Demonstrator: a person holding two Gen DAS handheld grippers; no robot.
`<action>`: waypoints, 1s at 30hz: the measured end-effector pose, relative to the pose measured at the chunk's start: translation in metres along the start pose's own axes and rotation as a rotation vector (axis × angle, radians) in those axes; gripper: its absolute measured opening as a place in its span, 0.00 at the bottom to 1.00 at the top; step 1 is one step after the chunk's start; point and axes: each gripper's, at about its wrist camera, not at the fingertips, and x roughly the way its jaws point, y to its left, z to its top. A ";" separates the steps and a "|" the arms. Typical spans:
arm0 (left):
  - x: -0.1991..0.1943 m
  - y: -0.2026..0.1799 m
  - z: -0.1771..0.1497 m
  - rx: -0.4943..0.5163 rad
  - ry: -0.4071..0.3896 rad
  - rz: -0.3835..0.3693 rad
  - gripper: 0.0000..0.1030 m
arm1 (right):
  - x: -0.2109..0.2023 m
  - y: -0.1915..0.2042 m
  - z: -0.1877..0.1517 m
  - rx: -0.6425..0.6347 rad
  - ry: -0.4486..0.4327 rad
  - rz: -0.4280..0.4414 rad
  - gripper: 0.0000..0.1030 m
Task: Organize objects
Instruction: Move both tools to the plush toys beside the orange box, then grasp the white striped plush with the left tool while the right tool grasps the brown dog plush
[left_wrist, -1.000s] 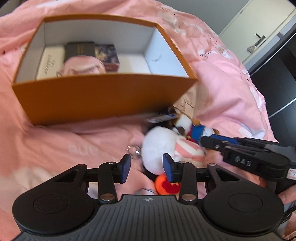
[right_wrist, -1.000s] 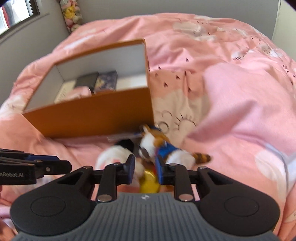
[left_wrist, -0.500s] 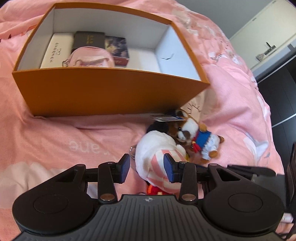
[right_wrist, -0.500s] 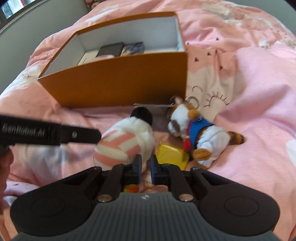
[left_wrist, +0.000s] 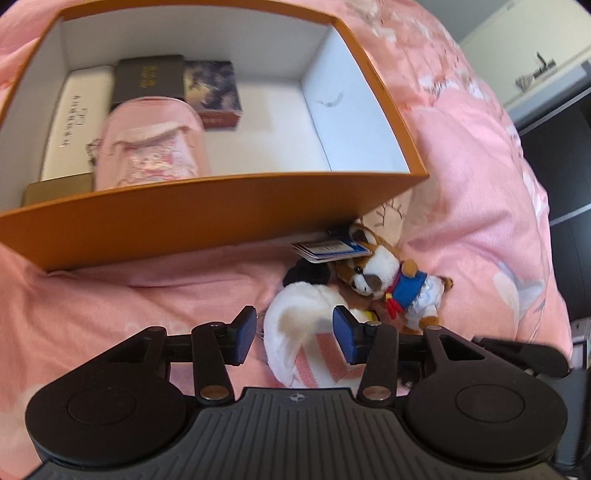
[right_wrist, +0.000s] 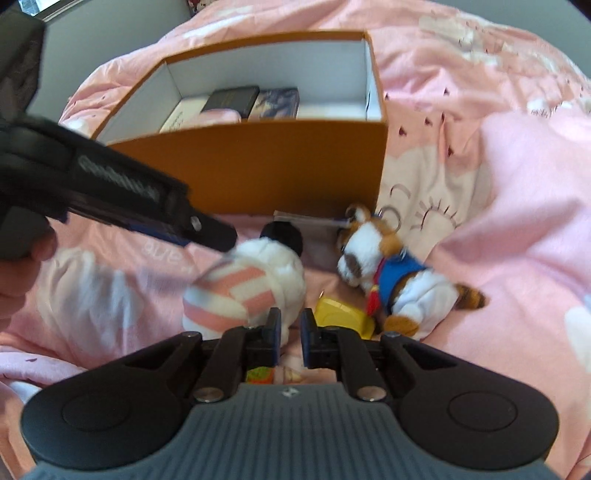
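Plush toy (left_wrist: 306, 332) fluffy, round | L hand-held gripper (left_wrist: 295, 334) just opening astride it | R hand-held gripper (right_wrist: 290, 336) closed

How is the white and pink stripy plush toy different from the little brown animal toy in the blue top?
The stripy plush toy is bigger and rounder; the brown animal toy is smaller, with a clear face. The stripy one wears pink and white stripes, the brown one a blue top. Both are soft toys lying on the pink blanket, outside the orange box.

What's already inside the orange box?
In the orange box: a white case, a dark book, a blue-printed box and a pink pouch on top. A tan item is mostly hidden by the front wall.
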 end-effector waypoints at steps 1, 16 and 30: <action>0.003 -0.002 0.002 0.005 0.018 0.004 0.52 | -0.002 -0.002 0.002 -0.007 -0.005 -0.002 0.12; 0.024 -0.027 0.022 0.021 0.214 0.014 0.61 | 0.010 -0.016 0.021 -0.150 0.097 0.068 0.21; 0.039 -0.037 0.023 0.134 0.327 0.085 0.59 | 0.016 -0.015 0.023 -0.184 0.121 0.074 0.23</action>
